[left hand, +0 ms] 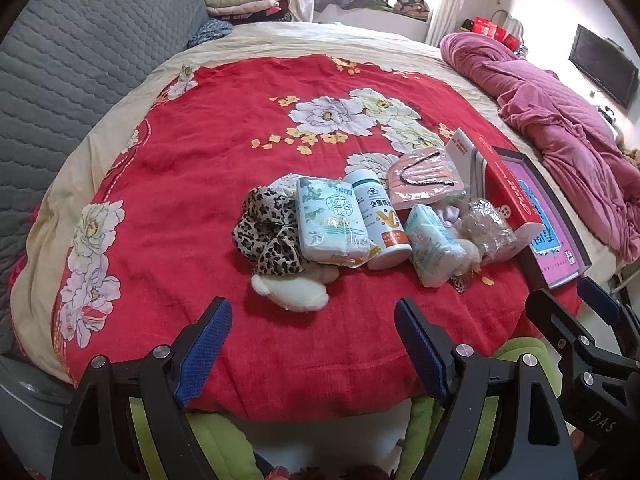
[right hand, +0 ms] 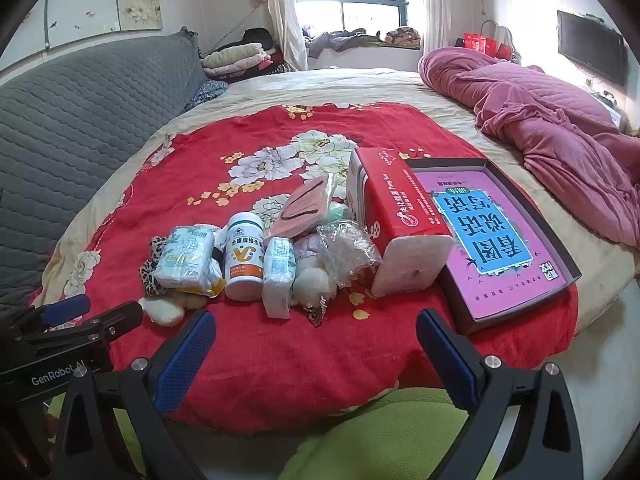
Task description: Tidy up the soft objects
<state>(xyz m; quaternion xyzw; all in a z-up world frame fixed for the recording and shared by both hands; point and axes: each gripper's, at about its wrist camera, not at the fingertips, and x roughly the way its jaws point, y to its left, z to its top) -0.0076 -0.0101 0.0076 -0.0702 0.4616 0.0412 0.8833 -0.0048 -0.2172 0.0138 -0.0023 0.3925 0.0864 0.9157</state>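
A pile of small items lies on the red flowered quilt (left hand: 208, 152). It includes a leopard-print scrunchie (left hand: 268, 236), a large tissue pack (left hand: 330, 220), a white bottle (left hand: 380, 220), a small tissue pack (left hand: 430, 244), bagged pink masks (left hand: 424, 178), a crumpled clear bag (left hand: 486, 224) and a cream plush puff (left hand: 292, 292). My left gripper (left hand: 314, 340) hovers open just short of the puff, holding nothing. My right gripper (right hand: 316, 344) is open and empty too, in front of the small tissue pack (right hand: 280, 276) and bottle (right hand: 244, 256). The two grippers sit side by side.
A red box (right hand: 392, 204) with a pink pad (right hand: 412, 266) leaning on it stands right of the pile. Beside it lies a pink book in a dark tray (right hand: 560, 256). A bundled pink blanket (right hand: 560, 128) fills the right side and a grey quilted headboard (right hand: 80, 112) the left.
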